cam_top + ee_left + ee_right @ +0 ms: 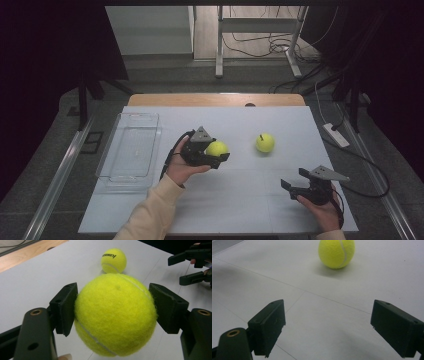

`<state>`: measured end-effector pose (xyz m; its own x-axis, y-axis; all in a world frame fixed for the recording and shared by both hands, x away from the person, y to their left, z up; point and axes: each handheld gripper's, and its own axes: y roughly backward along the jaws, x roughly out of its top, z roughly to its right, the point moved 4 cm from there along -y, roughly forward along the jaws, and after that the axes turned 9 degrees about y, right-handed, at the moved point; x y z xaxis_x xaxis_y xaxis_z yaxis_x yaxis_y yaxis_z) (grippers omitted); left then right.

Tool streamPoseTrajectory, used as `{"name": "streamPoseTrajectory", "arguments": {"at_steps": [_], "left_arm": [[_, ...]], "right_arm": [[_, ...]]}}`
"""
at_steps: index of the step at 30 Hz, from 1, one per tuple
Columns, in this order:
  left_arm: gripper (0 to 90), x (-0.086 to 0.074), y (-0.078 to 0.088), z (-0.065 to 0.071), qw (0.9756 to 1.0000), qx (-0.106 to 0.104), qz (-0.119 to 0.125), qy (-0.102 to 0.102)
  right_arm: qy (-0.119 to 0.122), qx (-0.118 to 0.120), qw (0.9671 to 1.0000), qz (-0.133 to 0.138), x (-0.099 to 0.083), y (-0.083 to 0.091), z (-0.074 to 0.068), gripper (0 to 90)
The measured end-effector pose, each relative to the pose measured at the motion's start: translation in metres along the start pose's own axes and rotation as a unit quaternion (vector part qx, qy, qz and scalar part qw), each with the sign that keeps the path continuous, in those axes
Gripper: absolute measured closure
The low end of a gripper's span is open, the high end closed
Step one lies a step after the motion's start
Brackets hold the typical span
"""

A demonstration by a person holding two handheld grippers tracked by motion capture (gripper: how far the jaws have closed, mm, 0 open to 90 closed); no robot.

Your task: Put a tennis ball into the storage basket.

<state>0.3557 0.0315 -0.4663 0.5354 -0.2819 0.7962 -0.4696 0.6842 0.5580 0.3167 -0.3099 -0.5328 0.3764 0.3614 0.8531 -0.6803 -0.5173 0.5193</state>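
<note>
1. Left claw point(218, 154) clamped on a tennis ball point(216, 148); in the left gripper view both pads press the ball point(115, 315) at its widest part, one on each side. Ball looks lifted clear of the surface point(240, 200), mid-width, just right of the clear tray point(131, 146).
2. Right claw point(294, 181) stands apart with nothing between its jaws, low over the near right of the surface. Second tennis ball point(265, 143) rests on the surface ahead of it, well apart from the tray.
3. Step in hand, as judged: carry the held ball to the tray, which sits to the left and looks to have nothing in it.
4. To do it well: keep the squeeze steady, since felt on a round body can roll out if the pads slip off the widest line.
5. Clear the tray's near rim before lowering; let go low inside, so the ball doesn't bounce or roll over the shallow wall.
6. Right claw is lined up on the second ball point(336, 253); keep it clear of the left hand's path.
</note>
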Motion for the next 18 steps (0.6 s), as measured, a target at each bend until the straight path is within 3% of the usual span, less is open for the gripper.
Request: {"name": "streamPoseTrajectory", "arguments": {"at_steps": [18], "left_arm": [[28.0, -0.002, 0.015, -0.005, 0.9997, 0.003, 0.021, 0.010]], "right_arm": [[-0.002, 0.000, 1.0000, 0.000, 0.000, 0.001, -0.001, 12.1]]}}
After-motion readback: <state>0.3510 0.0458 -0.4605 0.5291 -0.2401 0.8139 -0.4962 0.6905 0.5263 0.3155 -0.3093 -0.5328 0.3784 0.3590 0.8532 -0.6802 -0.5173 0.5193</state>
